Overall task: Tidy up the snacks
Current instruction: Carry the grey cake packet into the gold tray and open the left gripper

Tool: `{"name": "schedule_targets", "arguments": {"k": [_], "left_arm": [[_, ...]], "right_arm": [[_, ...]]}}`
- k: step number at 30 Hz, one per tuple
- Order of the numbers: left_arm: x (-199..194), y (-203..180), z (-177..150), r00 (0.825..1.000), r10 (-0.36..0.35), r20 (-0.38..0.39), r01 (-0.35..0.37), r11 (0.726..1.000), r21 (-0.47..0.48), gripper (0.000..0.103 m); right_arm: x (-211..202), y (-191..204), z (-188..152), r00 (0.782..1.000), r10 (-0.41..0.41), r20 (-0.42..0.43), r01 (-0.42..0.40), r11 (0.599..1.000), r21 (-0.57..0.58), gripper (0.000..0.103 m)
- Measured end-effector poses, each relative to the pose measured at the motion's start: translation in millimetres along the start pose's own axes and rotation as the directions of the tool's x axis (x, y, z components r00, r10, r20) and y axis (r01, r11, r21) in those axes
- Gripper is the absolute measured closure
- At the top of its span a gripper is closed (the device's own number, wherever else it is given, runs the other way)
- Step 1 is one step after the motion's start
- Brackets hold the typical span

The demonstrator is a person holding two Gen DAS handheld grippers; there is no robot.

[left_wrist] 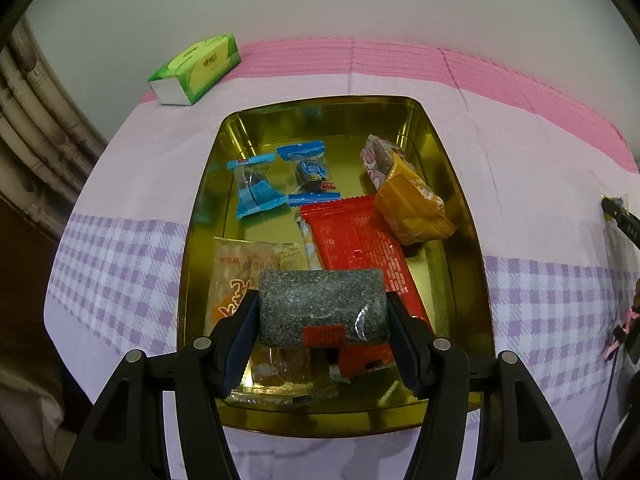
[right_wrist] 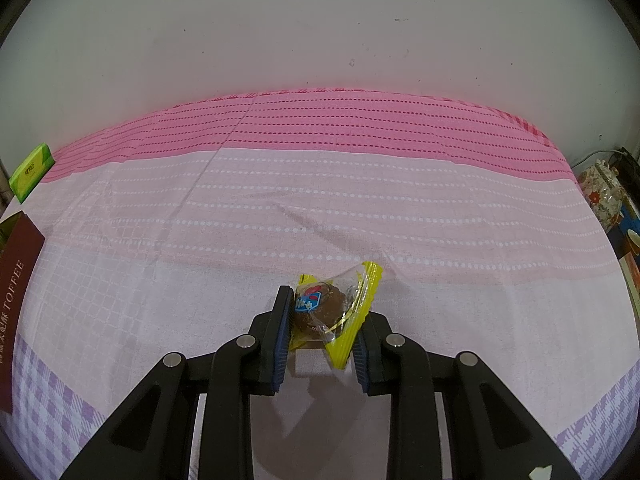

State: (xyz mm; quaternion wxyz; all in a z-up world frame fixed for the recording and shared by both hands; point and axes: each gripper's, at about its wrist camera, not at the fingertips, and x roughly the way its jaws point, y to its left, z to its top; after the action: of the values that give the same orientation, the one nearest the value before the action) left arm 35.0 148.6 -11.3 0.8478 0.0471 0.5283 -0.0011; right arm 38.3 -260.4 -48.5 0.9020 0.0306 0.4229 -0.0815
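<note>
Both grippers we hold are clamped: left gripper (left_wrist: 322, 312) on a speckled bar (left_wrist: 322, 306) over the gold tin (left_wrist: 466, 240), right gripper (right_wrist: 322, 332) on a yellow-wrapped candy (right_wrist: 334, 312).

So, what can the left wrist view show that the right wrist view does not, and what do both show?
Only the left wrist view shows the gold tin holding wrapped snacks, and the left gripper shut on a dark speckled snack bar above it. Only the right wrist view shows the right gripper closed on a yellow-wrapped candy and a maroon toffee box. Both show the green tissue pack and the pink tablecloth.
</note>
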Motion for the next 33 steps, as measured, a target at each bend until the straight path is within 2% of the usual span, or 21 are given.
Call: {"name": "schedule_targets", "arguments": {"k": [9,26,33], "left_arm": [[-2,1,-1,1.000,-0.016,0.005,0.016,1.000,-0.007,0.041],[-39,19,12,0.992,-0.063,0.108,0.069,0.996,-0.052,0.037],[-44,39,15,0.990,-0.007,0.140,0.022,0.994,-0.104,0.037]], "right_arm": [[0,0,1,1.000,-0.010,0.000,0.010,1.000,-0.008,0.077],[-1,1,-1,1.000,-0.012,-0.001,0.012,1.000,-0.008,0.077],[-1,1,0,1.000,-0.014,-0.001,0.014,1.000,-0.011,0.077]]}}
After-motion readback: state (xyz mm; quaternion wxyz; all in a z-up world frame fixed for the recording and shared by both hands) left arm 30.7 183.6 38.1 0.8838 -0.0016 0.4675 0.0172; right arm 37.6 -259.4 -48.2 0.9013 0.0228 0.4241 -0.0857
